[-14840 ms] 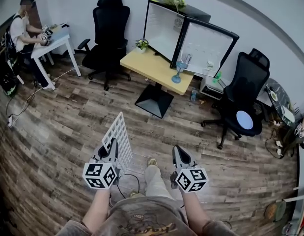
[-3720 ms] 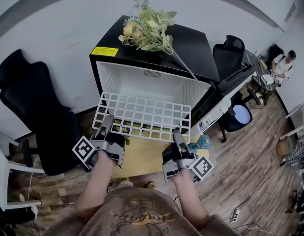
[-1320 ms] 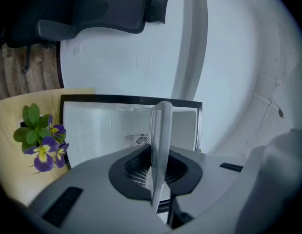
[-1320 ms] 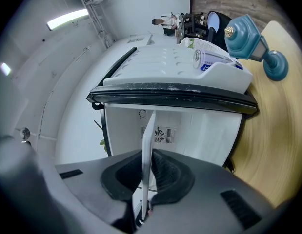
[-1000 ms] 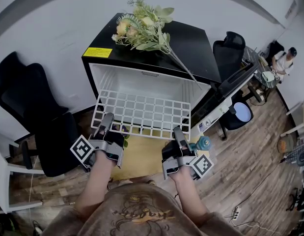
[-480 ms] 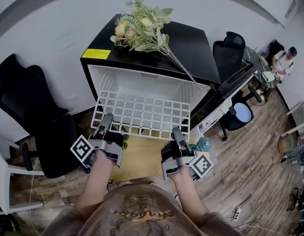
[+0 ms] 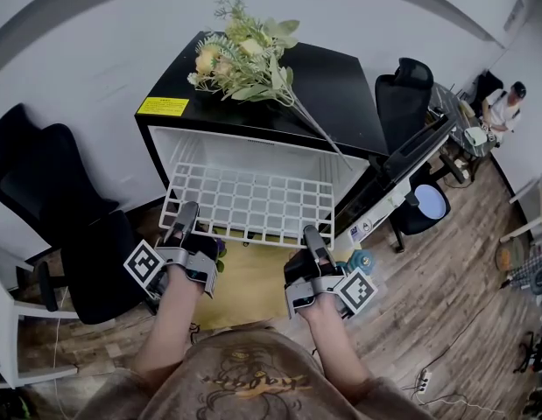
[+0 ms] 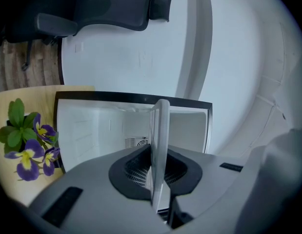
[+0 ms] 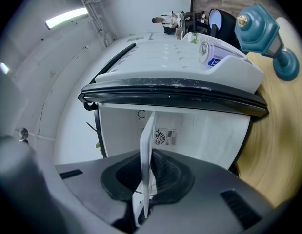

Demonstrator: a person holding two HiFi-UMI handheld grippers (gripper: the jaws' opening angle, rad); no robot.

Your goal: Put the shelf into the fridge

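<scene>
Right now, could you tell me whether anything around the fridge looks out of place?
Only the bunch of flowers: it lies loose on its side atop the fridge, with no vase, stems reaching the front edge.

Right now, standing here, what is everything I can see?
wire shelf: one, white, at the fridge's mouth
fridge: one, black, white inside, door open
flower bunch: one, yellow-green, on the fridge
table: one, yellow, below the shelf
purple flowers: one plant, on the table
office chairs: at least two, black, flanking the fridge
seated person: one, far right
left gripper: one, grey, shut on shelf's near edge
right gripper: one, grey, shut on same edge
</scene>
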